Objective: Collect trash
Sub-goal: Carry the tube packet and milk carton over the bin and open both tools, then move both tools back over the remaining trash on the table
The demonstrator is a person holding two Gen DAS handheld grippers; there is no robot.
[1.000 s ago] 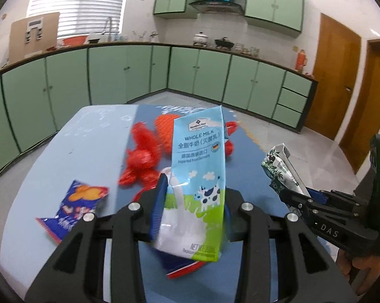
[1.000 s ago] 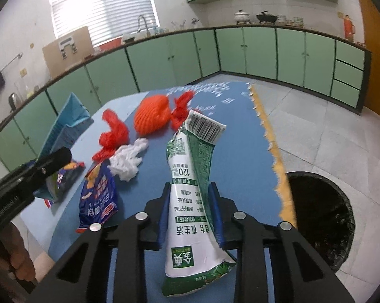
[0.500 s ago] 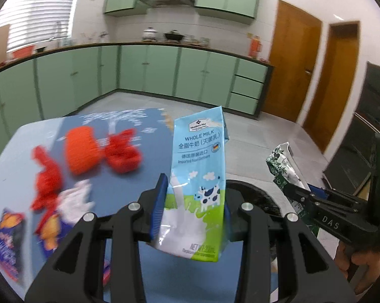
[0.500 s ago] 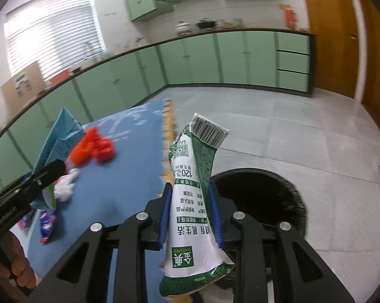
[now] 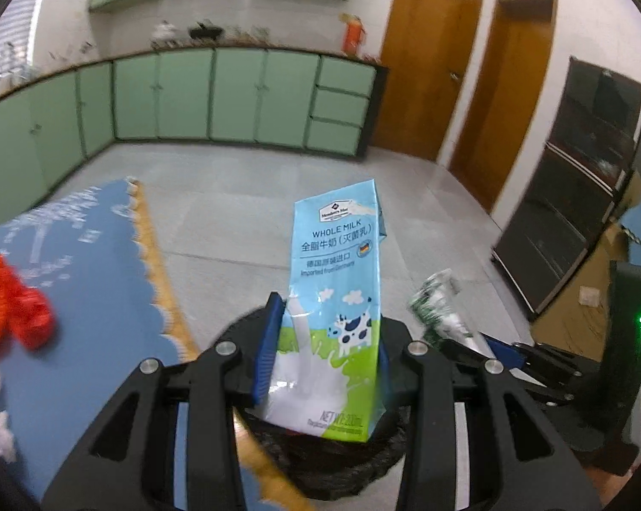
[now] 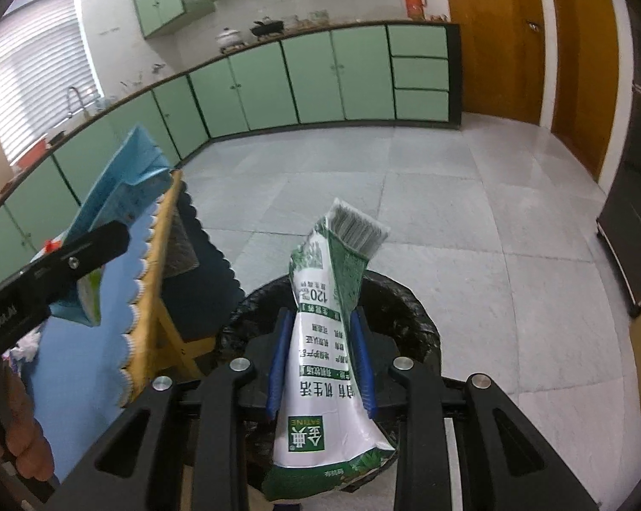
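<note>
Now both cartons over the bin, release pending

Left hand-held gripper [image 5: 324, 349] pinches the milk carton [image 5: 335, 311] low on its body, blue pads on its two narrow sides, printed face toward the camera. Long axis near upright, gabled top up and leaning a bit away. The carton's bottom hangs over the black-bagged trash bin [image 5: 329, 460] on the floor, so the hold looks like a carry pose for dropping straight down.

Right hand-held gripper [image 6: 320, 362] pinches the green-and-white carton [image 6: 331, 340] around its middle. Body is crushed flat, text reads inverted; the sealed barcode end points up and away, the wide end hangs toward the camera. Long axis roughly upright, tilted slightly right. It sits over the same bin [image 6: 422, 328], whose rim shows around the jaws.

In the right wrist view the left tool with its blue carton is off to the left, nearer the worktop [image 6: 107, 281] edge with the scalloped blue cover. Judgement: the mid-body grips leave the lower ends free, so opening the jaws should let both fall in; the milk carton seems closer to the rim, could clip it.

Red netting [image 5: 9, 302] remains on the worktop, so collection is not done
</note>
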